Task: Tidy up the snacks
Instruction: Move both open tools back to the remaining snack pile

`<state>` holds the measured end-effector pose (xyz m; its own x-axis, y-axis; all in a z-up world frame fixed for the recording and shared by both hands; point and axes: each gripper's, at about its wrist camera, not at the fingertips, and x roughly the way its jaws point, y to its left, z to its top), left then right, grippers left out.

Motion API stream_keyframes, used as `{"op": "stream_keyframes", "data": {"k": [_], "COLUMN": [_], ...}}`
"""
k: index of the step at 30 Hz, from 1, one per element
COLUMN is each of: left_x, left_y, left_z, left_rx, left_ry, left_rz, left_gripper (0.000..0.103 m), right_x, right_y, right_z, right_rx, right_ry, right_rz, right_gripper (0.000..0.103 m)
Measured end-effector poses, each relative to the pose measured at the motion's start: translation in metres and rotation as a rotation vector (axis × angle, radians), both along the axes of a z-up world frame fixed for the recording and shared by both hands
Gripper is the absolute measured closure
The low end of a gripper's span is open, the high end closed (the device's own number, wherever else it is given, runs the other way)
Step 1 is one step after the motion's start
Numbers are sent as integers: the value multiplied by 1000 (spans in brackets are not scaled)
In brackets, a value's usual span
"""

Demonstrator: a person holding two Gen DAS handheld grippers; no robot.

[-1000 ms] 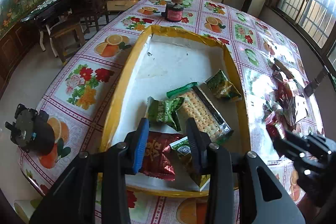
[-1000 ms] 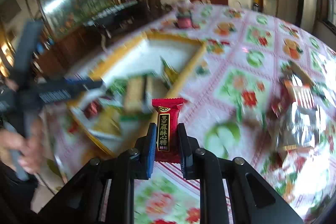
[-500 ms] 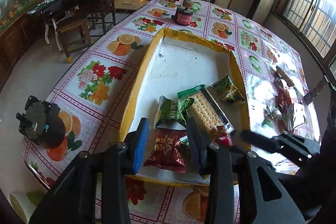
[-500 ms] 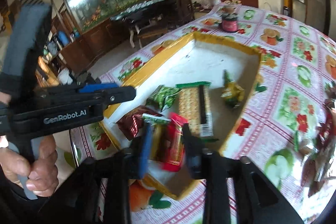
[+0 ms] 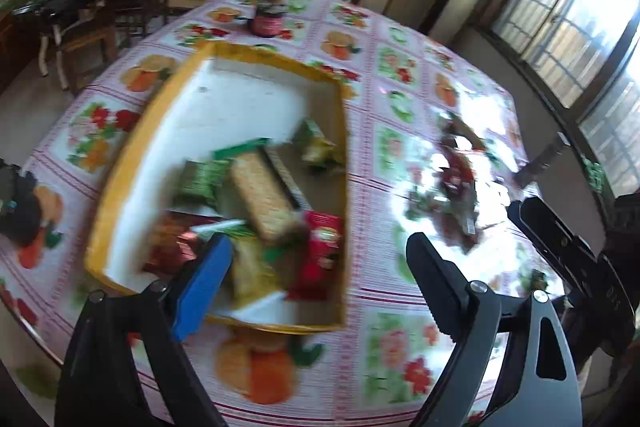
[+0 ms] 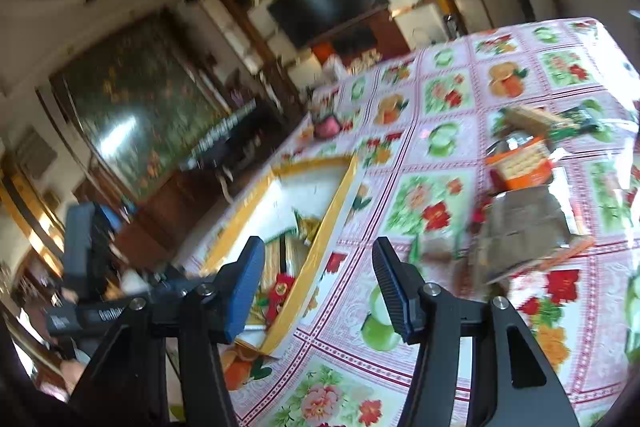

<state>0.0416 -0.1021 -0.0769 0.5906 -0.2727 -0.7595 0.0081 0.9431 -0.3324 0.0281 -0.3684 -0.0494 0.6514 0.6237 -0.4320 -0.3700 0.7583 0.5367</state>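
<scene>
A yellow-rimmed box (image 5: pixel 120 163) with a white floor lies on the flowered table and holds several snacks: a cracker pack (image 5: pixel 262 197), green packets (image 5: pixel 200 179) and a red candy packet (image 5: pixel 322 251) at its near right corner. The box (image 6: pixel 340 195) and the red packet (image 6: pixel 280 291) also show in the right wrist view. My left gripper (image 5: pixel 316 287) is open and empty above the box's near right corner. My right gripper (image 6: pixel 318 287) is open and empty over the table just right of the box. A pile of loose snacks (image 5: pixel 456 183) lies on the table to the right (image 6: pixel 520 195).
A dark red jar (image 5: pixel 269 21) stands beyond the box. A black round device (image 5: pixel 16 203) sits at the table's left edge. Chairs and a dark table stand at the far left. The right gripper's body (image 5: pixel 572 259) shows at the right of the left wrist view.
My right gripper has let go of the red candy packet into the box, opened and swung right. My left gripper has opened wide and shifted right.
</scene>
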Motion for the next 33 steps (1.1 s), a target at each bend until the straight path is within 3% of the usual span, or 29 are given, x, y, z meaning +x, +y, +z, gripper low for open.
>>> {"op": "stream_keyframes", "data": {"k": [3, 7, 10, 18, 23, 25, 27, 31, 33], "left_x": [-4, 4, 23, 54, 51, 51, 39, 5, -4], "left_y": [-30, -69, -89, -99, -86, -72, -62, -55, -60], "left_z": [0, -9, -22, -46, -45, -40, -24, 10, 19], "left_rx": [-12, 46, 90, 280, 431, 413, 314, 132, 62], "left_ry": [-27, -78, -74, -67, -99, -95, -120, -270, -278], "left_rz": [-69, -167, -219, -246, -186, -166, -162, -119, -135], "left_gripper": [9, 9, 9, 11, 11, 11, 11, 7, 3], "right_x": [-13, -42, -56, -64, -66, -68, -68, -65, -62], "right_y": [-34, -80, -101, -110, -104, -101, -99, -93, -89], "right_z": [9, 27, 40, 55, 59, 60, 61, 60, 58], "right_rx": [83, 132, 158, 188, 181, 177, 173, 135, 98], "right_ry": [-69, -188, -246, -338, -355, -356, -360, -345, -316], "right_rz": [-72, -219, -267, -280, -242, -231, -226, -207, -193], "right_gripper": [41, 33, 31, 27, 27, 27, 27, 25, 25]}}
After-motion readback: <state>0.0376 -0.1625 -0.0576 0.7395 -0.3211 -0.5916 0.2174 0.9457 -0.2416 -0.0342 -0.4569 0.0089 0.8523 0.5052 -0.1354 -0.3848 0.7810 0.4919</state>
